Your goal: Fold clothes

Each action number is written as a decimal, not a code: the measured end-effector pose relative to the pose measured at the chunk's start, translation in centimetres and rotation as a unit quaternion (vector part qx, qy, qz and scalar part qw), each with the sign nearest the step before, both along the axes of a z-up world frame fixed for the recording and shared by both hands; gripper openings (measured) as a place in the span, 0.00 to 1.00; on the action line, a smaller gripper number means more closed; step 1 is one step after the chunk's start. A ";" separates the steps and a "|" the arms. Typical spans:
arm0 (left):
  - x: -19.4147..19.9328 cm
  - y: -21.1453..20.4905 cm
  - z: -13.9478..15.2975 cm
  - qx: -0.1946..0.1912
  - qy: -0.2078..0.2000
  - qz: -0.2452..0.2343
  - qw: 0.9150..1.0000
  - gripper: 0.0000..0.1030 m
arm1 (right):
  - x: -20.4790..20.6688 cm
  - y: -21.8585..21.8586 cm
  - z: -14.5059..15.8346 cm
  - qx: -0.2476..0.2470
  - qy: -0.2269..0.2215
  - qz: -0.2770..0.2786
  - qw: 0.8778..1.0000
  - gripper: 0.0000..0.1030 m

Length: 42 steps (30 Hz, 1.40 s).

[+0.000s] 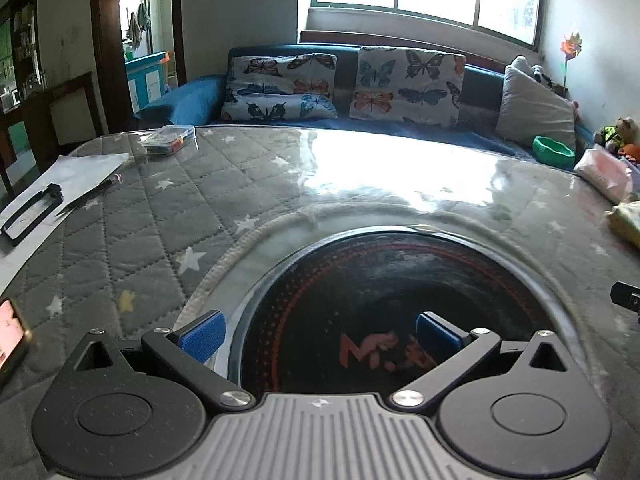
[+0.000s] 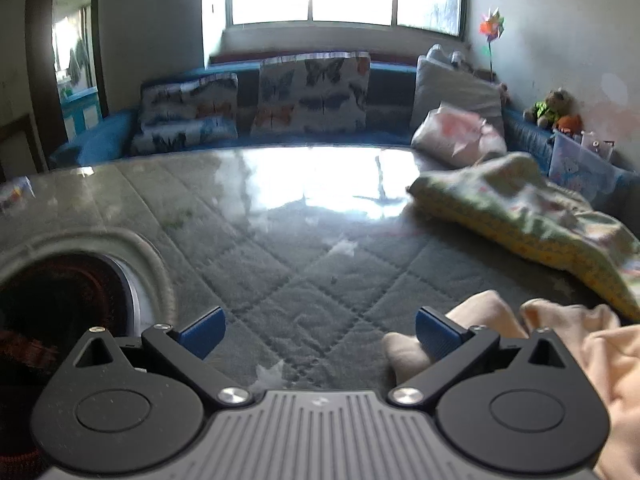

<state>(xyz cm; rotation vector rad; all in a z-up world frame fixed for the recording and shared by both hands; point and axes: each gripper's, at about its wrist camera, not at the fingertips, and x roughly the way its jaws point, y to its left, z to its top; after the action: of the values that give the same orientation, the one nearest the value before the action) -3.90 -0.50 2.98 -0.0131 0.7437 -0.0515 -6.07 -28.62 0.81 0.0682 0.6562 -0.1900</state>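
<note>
In the right wrist view a crumpled peach garment (image 2: 580,360) lies at the lower right on the quilted table. One of its folds reaches under the right finger of my right gripper (image 2: 320,336), which stands open with nothing between its pads. Beyond it a green and yellow patterned garment (image 2: 520,216) lies bunched at the right; its edge (image 1: 626,220) shows in the left wrist view. My left gripper (image 1: 320,338) is open and empty, over a round black inset plate (image 1: 380,312) with a red pattern.
The table (image 1: 160,216) has a grey star quilt under glossy clear film. At its left are paper (image 1: 60,180), a black clip (image 1: 32,212), a pen (image 1: 88,196), a small plastic box (image 1: 168,140) and a phone (image 1: 12,336). A green bowl (image 1: 554,152), pink bag (image 2: 456,132) and sofa cushions (image 1: 404,84) sit behind.
</note>
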 end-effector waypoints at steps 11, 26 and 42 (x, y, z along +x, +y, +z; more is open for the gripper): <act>-7.5 -3.2 3.3 -0.011 -0.012 -0.050 0.999 1.00 | -10.1 2.6 5.4 -0.020 -0.053 0.040 0.998 1.00; -17.8 -8.2 4.4 0.008 -0.020 -0.123 0.992 1.00 | -24.3 2.0 7.4 -0.017 -0.062 0.020 0.998 1.00; -22.4 -13.1 4.8 0.019 -0.017 -0.189 0.982 1.00 | -31.9 -1.8 7.8 -0.033 -0.057 -0.029 0.997 1.00</act>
<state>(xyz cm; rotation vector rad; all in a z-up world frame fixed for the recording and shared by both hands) -26.27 -13.62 7.81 0.1662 0.7049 -0.3979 -38.01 -30.44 8.58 0.0346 0.5342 -0.2620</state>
